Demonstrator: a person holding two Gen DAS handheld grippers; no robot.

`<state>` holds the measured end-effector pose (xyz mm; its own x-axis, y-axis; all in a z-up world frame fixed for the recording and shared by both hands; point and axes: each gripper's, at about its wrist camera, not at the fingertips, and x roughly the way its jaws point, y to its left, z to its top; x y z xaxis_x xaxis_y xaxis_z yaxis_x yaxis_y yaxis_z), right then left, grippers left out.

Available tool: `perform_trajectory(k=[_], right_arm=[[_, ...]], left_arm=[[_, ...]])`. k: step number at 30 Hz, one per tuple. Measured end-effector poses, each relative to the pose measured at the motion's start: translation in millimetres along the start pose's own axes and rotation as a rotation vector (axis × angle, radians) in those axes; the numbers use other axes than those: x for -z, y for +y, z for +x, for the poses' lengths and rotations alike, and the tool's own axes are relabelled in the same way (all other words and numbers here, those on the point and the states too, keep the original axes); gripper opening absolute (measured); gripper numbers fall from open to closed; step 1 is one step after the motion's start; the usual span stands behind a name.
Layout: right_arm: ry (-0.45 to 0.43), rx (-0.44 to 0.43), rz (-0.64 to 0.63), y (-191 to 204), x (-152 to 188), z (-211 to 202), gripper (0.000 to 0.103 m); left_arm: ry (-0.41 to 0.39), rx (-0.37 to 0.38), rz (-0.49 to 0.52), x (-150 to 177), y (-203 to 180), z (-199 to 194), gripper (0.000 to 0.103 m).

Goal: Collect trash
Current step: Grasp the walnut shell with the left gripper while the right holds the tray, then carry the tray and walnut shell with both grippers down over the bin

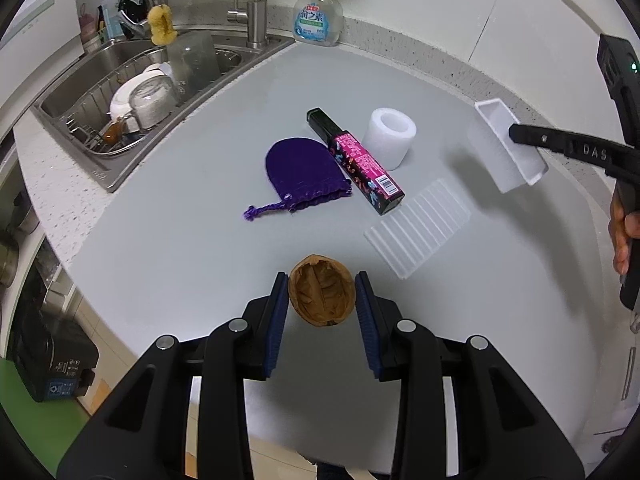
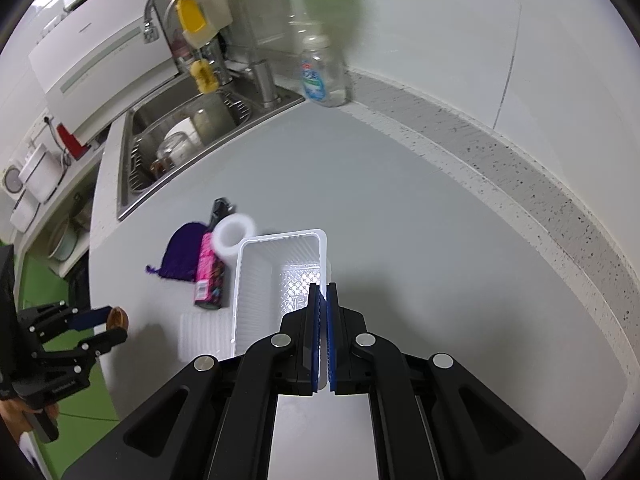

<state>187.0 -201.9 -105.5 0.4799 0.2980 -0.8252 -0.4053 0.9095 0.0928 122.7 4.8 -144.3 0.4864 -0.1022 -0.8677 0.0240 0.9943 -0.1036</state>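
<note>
While the left gripper (image 1: pixel 321 294) holds its blue-padded fingers part-way spread, a brown walnut shell half (image 1: pixel 322 295) sits pinched between them, hollow side facing the camera, each pad pressing a flank of the shell; in the right wrist view the same shell (image 2: pixel 117 317) shows at the left gripper's tips (image 2: pixel 107 322), over the edge of the grey bench (image 1: pixel 168 248).

The right gripper (image 2: pixel 323 300) has its pads almost pressed together, nipping the thin rim of a white rectangular plastic tray (image 2: pixel 280 272). From the left wrist view that tray (image 1: pixel 505 146) is tilted and appears lifted off the bench, one black finger lying across its rim.

Other items lie on the bench:
- a purple velvet drawstring pouch (image 1: pixel 304 176), flat, its cord trailing toward the bench's left edge;
- a black and pink printed carton (image 1: pixel 354 160), long and narrow, lying on its side just beside the pouch;
- a white foam cylinder with a hollow centre (image 1: pixel 390 136), touching or nearly touching the carton's far side;
- a translucent ribbed plastic sheet (image 1: pixel 418 228), flat, near the carton's barcode end.

Behind them a clear pump bottle of hand soap (image 1: pixel 318 12) stands at the wall, next to a steel sink (image 1: pixel 120 92) holding a wire rack with dishes.
</note>
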Motion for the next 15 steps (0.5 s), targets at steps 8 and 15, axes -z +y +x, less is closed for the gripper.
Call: perform_trajectory(k=[8,15], right_arm=[[0.019,-0.033,-0.072,51.0,24.1,-10.6,0.002],[0.039,-0.097,-0.164,121.1,47.5,-20.0,0.002]], left_arm=[[-0.02,-0.021,-0.025,32.6,19.8,-38.4,0.034],[-0.028,-0.055,-0.066,76.4,48.7,-72.5,0.034]])
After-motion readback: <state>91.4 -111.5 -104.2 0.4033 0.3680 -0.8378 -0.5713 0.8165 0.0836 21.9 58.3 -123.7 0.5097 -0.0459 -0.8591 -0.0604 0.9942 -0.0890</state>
